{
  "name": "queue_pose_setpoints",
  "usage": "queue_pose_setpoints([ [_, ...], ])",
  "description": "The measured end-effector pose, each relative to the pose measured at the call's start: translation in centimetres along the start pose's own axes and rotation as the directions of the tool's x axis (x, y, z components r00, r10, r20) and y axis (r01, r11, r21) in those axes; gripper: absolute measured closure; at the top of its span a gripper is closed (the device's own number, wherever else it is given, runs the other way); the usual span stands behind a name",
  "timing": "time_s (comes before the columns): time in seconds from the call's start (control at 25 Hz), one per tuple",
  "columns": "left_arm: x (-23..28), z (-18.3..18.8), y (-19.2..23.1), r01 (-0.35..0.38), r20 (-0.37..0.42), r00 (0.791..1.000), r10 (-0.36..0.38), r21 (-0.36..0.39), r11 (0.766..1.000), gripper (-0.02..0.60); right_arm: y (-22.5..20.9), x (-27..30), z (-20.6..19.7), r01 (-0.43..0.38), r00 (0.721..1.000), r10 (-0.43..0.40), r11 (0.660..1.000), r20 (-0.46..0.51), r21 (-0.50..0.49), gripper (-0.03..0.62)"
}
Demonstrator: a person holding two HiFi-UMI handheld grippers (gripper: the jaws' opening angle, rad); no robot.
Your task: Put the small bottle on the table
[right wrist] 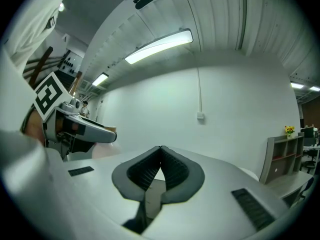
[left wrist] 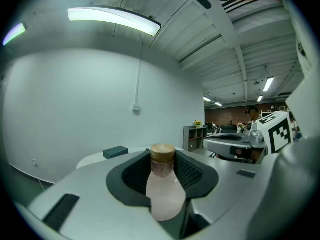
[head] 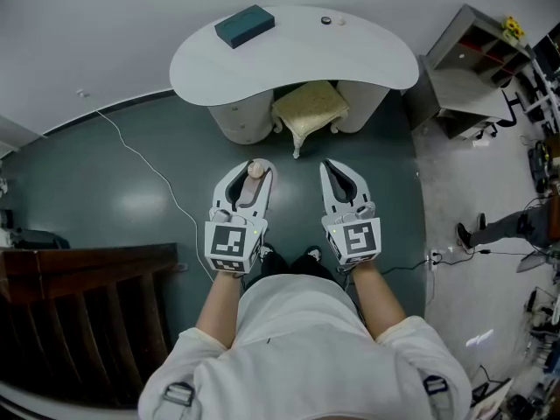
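At the bottom of the head view a person in a white top reaches both bare forearms forward. Each hand holds a grey-and-white gripper with a marker cube at its back: the left cube just left of centre, the right cube just right of it.

The left gripper has its jaws closed around the small bottle. In the left gripper view the bottle stands upright at lower centre, its pale pink body and tan cap clamped between the dark ribbed pads. From above, only its cap shows, near that gripper's tip. It is carried over the dark green floor, short of the table.

The right gripper sits beside it at about the same height in the frame. Its own view shows the jaw tips touching, with nothing between them.

A white cable snakes across the floor at left. Dark wooden rails fill the lower left corner.

Further up, at centre, a stool with a cream cushion is tucked partly under a white kidney-shaped table. A dark teal box lies on the table's left part, and a small round object lies near its far edge.

At upper right stands a grey shelf unit with yellow flowers on top. Someone's leg shows at the right edge.
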State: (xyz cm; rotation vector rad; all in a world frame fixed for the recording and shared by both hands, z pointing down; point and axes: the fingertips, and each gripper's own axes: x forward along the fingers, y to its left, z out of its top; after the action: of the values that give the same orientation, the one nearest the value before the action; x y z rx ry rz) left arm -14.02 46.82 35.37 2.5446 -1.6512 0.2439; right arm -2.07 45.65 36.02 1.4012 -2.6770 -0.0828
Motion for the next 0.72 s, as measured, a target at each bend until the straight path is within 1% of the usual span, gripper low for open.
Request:
queue_pose_setpoints([
  [0.16, -0.8, -0.3, 0.8, -0.011, 0.001, 1.0, 0.011, -0.003, 1.0, 0.43, 0.9, 0.5, 0.1, -0.002, 1.0, 0.002, 1.0, -0.002, 0.011, 0.595],
  [0.36, -1.3, -0.5, 2.1, -0.016, -0.004, 1.0, 0.016, -0.011, 1.0, 0.43, 2.1, 1.6, 0.3, -0.022, 1.0, 0.022, 1.0, -0.01, 0.0, 0.595],
  [0.56, -1.4, -0.9, 3.4, 0.001, -0.003, 1.0, -0.001, -0.016, 1.0, 0.43, 3.0, 2.6, 0.2, -0.004, 1.0, 0.005, 1.0, -0.023, 0.01, 0.595],
  [0.72, -1.4, -1.2, 4.8, 0.024, 0.004, 1.0, -0.024, -0.024, 0.999, 0.43, 3.8, 3.7, -0.2, 0.006, 0.999, -0.006, 1.0, -0.037, -0.002, 0.595],
])
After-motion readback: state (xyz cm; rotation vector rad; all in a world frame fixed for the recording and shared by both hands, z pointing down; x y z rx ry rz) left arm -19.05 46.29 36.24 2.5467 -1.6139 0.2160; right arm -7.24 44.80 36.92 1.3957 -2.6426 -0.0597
